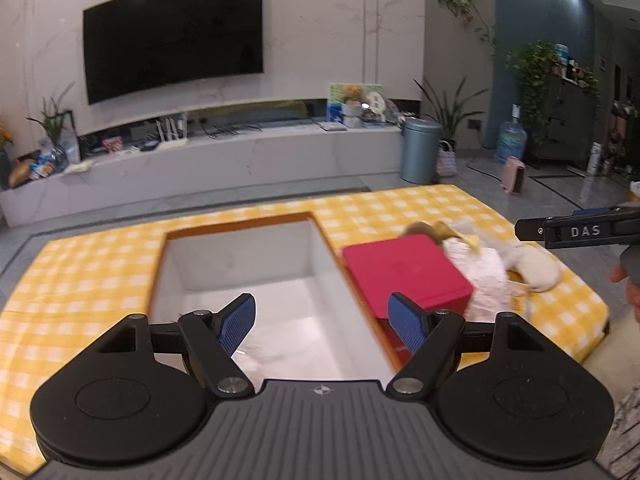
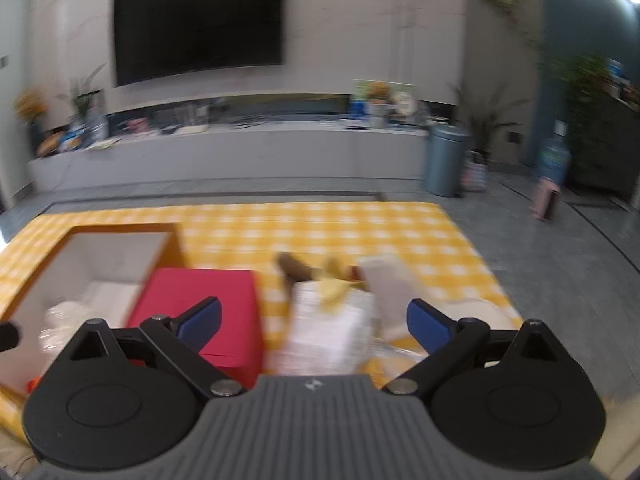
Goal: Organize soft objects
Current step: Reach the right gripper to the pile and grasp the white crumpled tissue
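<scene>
An open box (image 1: 176, 264) with orange sides and a white inside stands on the yellow checked table (image 1: 80, 272). Something pale and soft (image 1: 272, 344) lies in its near end. My left gripper (image 1: 322, 322) is open and empty above the box. A red box (image 1: 404, 272) stands just right of it. A soft doll in a white dress (image 1: 484, 276) lies right of the red box, with a cream plush part (image 1: 536, 268) beside it. In the right wrist view my right gripper (image 2: 314, 322) is open, with the doll (image 2: 328, 328) between its fingers. The orange box (image 2: 116, 256) and the red box (image 2: 200, 300) are to its left.
A long grey TV bench (image 1: 240, 156) with a wall TV (image 1: 172, 36) runs behind the table. A grey bin (image 1: 420, 150), a water bottle (image 1: 510, 140) and plants stand on the floor at the right. The table's right edge (image 1: 596, 312) is near the doll.
</scene>
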### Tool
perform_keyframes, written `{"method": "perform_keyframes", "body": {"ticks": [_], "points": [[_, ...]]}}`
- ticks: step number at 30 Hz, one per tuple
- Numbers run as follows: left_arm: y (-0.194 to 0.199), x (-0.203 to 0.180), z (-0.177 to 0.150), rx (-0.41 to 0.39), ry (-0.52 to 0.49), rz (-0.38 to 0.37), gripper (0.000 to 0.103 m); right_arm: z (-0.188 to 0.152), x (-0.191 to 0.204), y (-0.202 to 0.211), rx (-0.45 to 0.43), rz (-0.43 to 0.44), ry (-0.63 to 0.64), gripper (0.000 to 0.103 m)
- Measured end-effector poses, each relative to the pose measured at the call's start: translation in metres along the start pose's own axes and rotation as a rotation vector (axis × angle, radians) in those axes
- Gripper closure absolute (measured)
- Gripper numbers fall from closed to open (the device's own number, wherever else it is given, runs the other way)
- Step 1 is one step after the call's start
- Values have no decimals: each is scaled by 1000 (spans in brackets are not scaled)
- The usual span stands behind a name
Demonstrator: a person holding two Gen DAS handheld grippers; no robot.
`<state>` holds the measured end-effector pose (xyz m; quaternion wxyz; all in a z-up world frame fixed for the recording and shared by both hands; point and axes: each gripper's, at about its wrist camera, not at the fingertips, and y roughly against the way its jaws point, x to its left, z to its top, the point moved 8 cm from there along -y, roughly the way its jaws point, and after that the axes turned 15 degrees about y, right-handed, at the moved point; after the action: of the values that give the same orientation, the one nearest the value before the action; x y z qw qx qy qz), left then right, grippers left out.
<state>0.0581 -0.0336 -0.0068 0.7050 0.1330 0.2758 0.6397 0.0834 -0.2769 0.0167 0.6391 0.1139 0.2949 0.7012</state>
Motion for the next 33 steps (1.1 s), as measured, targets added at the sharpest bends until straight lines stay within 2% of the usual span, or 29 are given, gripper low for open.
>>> {"method": "perform_keyframes", "body": {"ticks": [7,13,16,19,24,26,30,33], "points": [[-18,-38,-13,76,-23,-17,14,-62,-22,-35,133,73,-209,4],[-35,-58,-29,167,-15,-21,14,-95,-6,-64,253,127,-188,4],[-44,-67,-35,208,0,-36,14,-102,2,-72,280,212,-240,4],[-47,-76,-38,221,-2,-43,14,-101,3,-74,267,185,-240,4],[-50,-82,-40,222,1,-31,14,-81,-7,-75,136,141,-220,4],[-48,-81,-40,224,-1,-25,14,-76,-12,-80,109,133,-248,4],[-45,-77,-38,211,0,-12,14,-76,-18,-108,127,173,-371,4],[-46,-75,-37,217,7,-11,14,-81,-13,-130,165,180,-371,4]]}}
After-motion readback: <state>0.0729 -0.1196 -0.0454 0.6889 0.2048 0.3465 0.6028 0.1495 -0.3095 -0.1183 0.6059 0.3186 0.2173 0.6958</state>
